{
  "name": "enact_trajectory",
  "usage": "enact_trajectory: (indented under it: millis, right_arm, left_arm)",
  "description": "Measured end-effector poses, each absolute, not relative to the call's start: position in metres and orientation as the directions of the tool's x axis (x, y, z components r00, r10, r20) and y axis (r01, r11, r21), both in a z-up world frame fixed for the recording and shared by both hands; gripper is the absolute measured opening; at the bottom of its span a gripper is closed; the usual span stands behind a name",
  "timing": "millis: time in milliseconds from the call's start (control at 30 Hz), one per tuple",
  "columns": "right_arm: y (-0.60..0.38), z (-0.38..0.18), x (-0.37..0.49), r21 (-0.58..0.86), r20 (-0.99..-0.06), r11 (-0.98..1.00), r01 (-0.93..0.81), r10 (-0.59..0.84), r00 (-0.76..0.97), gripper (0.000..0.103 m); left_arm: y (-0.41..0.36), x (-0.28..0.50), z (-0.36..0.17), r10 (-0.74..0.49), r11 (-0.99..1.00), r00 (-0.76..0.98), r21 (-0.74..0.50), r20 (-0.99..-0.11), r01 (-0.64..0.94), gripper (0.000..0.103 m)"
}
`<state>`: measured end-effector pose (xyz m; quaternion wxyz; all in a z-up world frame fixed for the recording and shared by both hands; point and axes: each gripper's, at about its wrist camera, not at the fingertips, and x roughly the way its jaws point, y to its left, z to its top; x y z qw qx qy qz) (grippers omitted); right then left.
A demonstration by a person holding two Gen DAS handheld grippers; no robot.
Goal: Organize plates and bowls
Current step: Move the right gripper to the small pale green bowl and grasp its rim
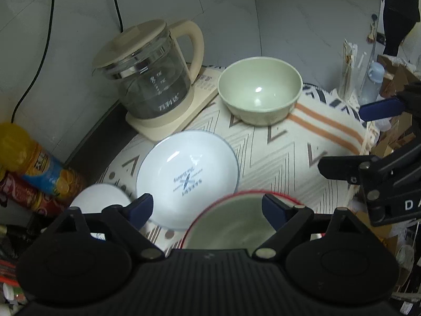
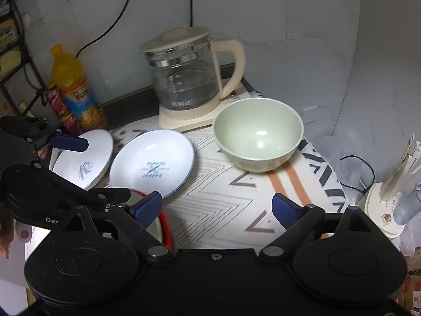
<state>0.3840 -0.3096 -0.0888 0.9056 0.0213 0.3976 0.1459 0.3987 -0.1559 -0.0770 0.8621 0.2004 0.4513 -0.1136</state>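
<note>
Covering the table, a chevron cloth meets grey walls; both grippers' fingers spread.

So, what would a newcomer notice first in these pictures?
Probably the pale green bowl, upright at the far side of the patterned cloth, with the glass kettle behind it near the wall. Next, the white plate with blue print left of the bowl, and the orange drink bottle in the corner.

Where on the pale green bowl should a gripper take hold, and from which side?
Grip the pale green bowl at its rim, coming from above on the near side, one finger inside and one outside. It stands upright and open-topped, its wall is thin, and the glass kettle with cream handle crowds the far-left side.
</note>
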Motion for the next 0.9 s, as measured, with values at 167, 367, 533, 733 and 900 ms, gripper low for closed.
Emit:
enact_trajectory:
  millis: [167,367,533,733,900]
  right_arm:
    - [-0.329,-0.094,0.403,0.185,-0.693,0.958,-0.220,0.285,0.662,0.096]
    - [-0.350,-0.101,0.428,0.175,-0.691,0.968,-0.181,0.251,0.678,0.096]
    - [-0.365,-0.112,0.451,0.175,-0.704,0.972,-0.156,0.234,0.671,0.096]
    - [-0.376,-0.124,0.474,0.190,-0.716,0.969,-0.156,0.246,0.653,0.096]
    - [-0.380,-0.136,0.491,0.182,-0.733,0.970,-0.164,0.245,0.635,0.087]
  left_arm:
    - [-0.162,0.423,-0.079,-0.001,0.869,0.576,0.284,-0.818,0.405,0.090]
    - [-0.172,0.459,-0.069,-0.044,0.881,0.612,0.258,-0.790,0.396,0.090]
    - [-0.184,0.485,-0.078,-0.055,0.865,0.618,0.272,-0.784,0.422,0.090]
    - [-0.202,0.510,-0.091,-0.059,0.833,0.630,0.309,-0.774,0.458,0.090]
    - [-0.217,0.532,-0.104,-0.062,0.817,0.597,0.303,-0.800,0.490,0.090]
